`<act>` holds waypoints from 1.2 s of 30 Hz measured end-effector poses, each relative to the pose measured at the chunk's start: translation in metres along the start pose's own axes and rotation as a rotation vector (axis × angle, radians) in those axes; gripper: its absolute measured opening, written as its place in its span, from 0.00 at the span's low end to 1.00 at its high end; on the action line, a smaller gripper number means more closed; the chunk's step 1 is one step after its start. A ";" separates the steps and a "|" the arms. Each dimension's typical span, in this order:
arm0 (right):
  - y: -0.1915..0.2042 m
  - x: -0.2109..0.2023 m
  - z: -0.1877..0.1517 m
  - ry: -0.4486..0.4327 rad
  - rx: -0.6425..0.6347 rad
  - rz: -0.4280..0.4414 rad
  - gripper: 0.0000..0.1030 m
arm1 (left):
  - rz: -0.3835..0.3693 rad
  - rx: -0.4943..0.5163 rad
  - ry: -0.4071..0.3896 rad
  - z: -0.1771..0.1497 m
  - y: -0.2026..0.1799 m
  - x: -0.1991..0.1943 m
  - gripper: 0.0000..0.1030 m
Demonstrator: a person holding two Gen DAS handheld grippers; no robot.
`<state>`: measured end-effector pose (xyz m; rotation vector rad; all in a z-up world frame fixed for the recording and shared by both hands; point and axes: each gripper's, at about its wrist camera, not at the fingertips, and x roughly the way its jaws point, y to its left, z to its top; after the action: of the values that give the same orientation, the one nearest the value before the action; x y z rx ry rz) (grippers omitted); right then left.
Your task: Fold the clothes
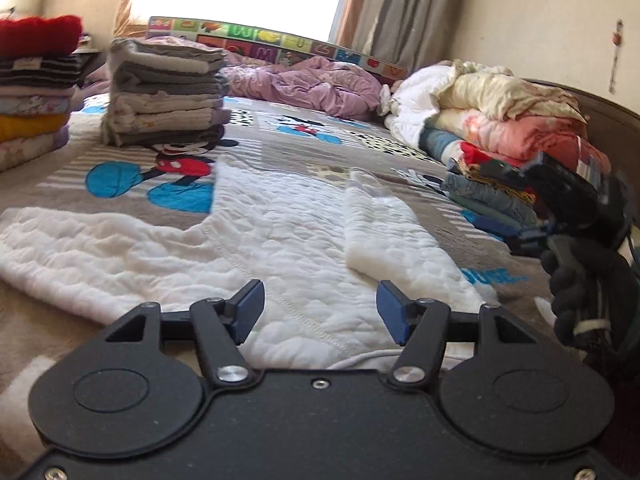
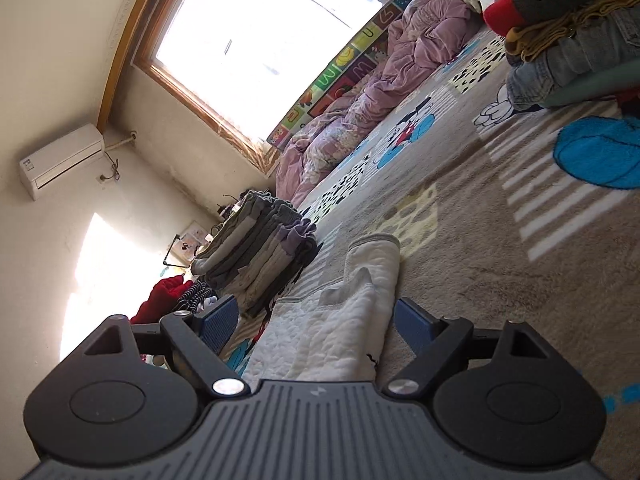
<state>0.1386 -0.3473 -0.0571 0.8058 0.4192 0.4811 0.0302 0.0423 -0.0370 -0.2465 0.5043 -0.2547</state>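
Folding is under way on a white quilted top spread flat on the bed, directly ahead of both sets of jaws. One sleeve already lies turned in over the body, ahead and to the right of the left gripper; the other sleeve stretches out flat to the left of those jaws. By the look of it, the step in hand is the sleeve fold, half finished.

Both grippers are released and grasp nothing. The left gripper's blue pads stand well apart above the hem end of the top. The right gripper, seen in its own tilted view, has its jaws spread on either side of the folded sleeve edge, not touching it as far as I can tell.

The next move probably calls for the left jaws to shift leftward, pinch the outstretched sleeve near its cuff, and carry it across the body to match the other side, keeping the fabric flat so the quilting does not bunch. After that the hem would be brought up toward the collar.

Finished stacks sit far ahead and left of the left jaws; an unfolded heap lies ahead and right.

Readable writing is scarce: a playmat at the far end shows single letters such as W, M and U, and blue lettering on the bedspread right of the left jaws is too partial to read.
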 end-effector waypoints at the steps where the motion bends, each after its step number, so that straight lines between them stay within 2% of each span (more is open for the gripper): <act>1: 0.005 -0.007 -0.005 -0.011 -0.011 -0.009 0.84 | 0.024 -0.054 -0.005 0.001 0.012 -0.006 0.60; 5: 0.033 -0.028 -0.025 -0.031 -0.108 -0.018 0.87 | 0.117 -0.291 -0.004 -0.001 0.061 -0.026 0.60; 7: 0.047 -0.031 -0.037 -0.013 -0.160 -0.011 0.88 | 0.138 -0.403 -0.010 -0.003 0.083 -0.034 0.60; 10: 0.068 -0.033 -0.054 0.019 -0.220 0.004 0.89 | 0.119 -0.590 -0.033 -0.008 0.116 -0.040 0.60; 12: 0.078 -0.027 -0.067 0.059 -0.224 0.030 0.91 | 0.100 -0.678 -0.063 -0.011 0.131 -0.040 0.60; 17: 0.097 -0.010 -0.094 0.155 -0.244 0.076 0.92 | 0.139 -0.713 -0.155 0.003 0.149 -0.028 0.58; 19: 0.098 -0.003 -0.100 0.173 -0.252 0.075 0.92 | 0.121 -0.711 -0.172 0.011 0.152 -0.018 0.37; 20: 0.098 -0.001 -0.102 0.174 -0.255 0.066 0.92 | 0.098 -0.699 -0.179 0.015 0.147 -0.015 0.27; 21: 0.097 0.001 -0.104 0.175 -0.258 0.056 0.92 | 0.074 -0.687 -0.185 0.019 0.143 -0.013 0.23; 23: 0.091 0.001 -0.101 0.162 -0.220 0.063 0.92 | -0.001 -0.591 -0.198 0.031 0.118 -0.010 0.19; 26: 0.077 0.000 -0.093 0.131 -0.135 0.089 0.92 | -0.093 -0.330 -0.187 0.048 0.061 -0.004 0.10; 28: 0.065 -0.004 -0.086 0.098 -0.055 0.113 0.92 | -0.178 -0.159 -0.171 0.051 0.019 -0.001 0.07; 31: 0.046 -0.010 -0.076 0.057 0.065 0.163 0.93 | -0.288 0.042 -0.124 0.042 -0.041 0.009 0.03; 35: 0.032 -0.020 -0.066 0.013 0.185 0.276 0.97 | -0.357 0.175 -0.070 0.028 -0.084 0.022 0.00; 36: 0.030 -0.021 -0.065 0.009 0.190 0.278 1.00 | -0.367 0.194 -0.058 0.025 -0.090 0.025 0.00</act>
<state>0.0797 -0.3038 -0.0705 1.0533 0.3662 0.7103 0.0480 -0.0451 -0.0007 -0.1556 0.3711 -0.6487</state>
